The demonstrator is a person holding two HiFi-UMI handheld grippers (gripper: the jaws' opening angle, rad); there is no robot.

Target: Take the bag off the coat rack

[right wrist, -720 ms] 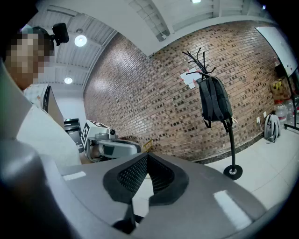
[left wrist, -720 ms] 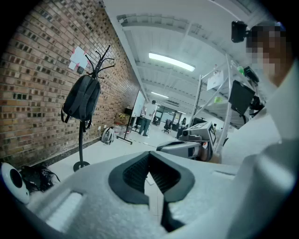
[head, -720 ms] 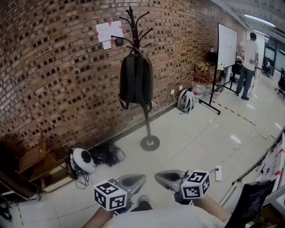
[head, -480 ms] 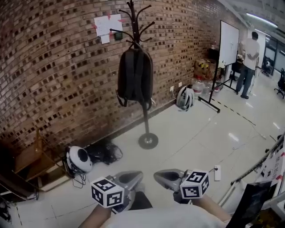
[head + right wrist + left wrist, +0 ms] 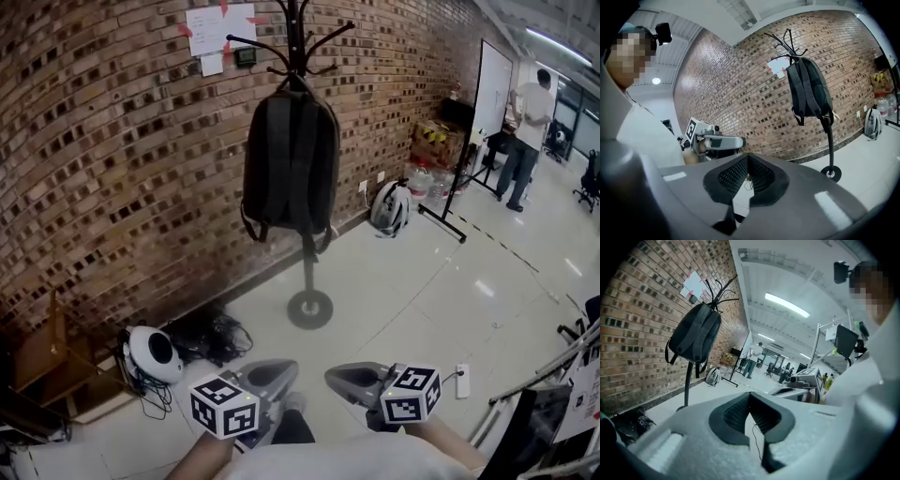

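Observation:
A dark grey backpack [image 5: 291,159] hangs by its top loop from a black coat rack [image 5: 302,37] that stands on a round base [image 5: 309,308] in front of the brick wall. The same backpack [image 5: 693,333] shows in the left gripper view, and the backpack [image 5: 809,89] appears again in the right gripper view. My left gripper [image 5: 279,373] and right gripper [image 5: 339,377] are held low, close to my body, well short of the rack. Both are shut with nothing between the jaws.
A white helmet-like object [image 5: 150,352] and tangled black cables [image 5: 214,330] lie by the wall at left. A grey bag [image 5: 390,208] leans on the wall further right. A whiteboard stand [image 5: 487,94] and a standing person [image 5: 525,131] are at far right. A power strip [image 5: 462,381] lies on the floor.
The view has come closer to the coat rack and backpack, which look larger and higher in the frame. Both grippers keep their place near my body, still shut.

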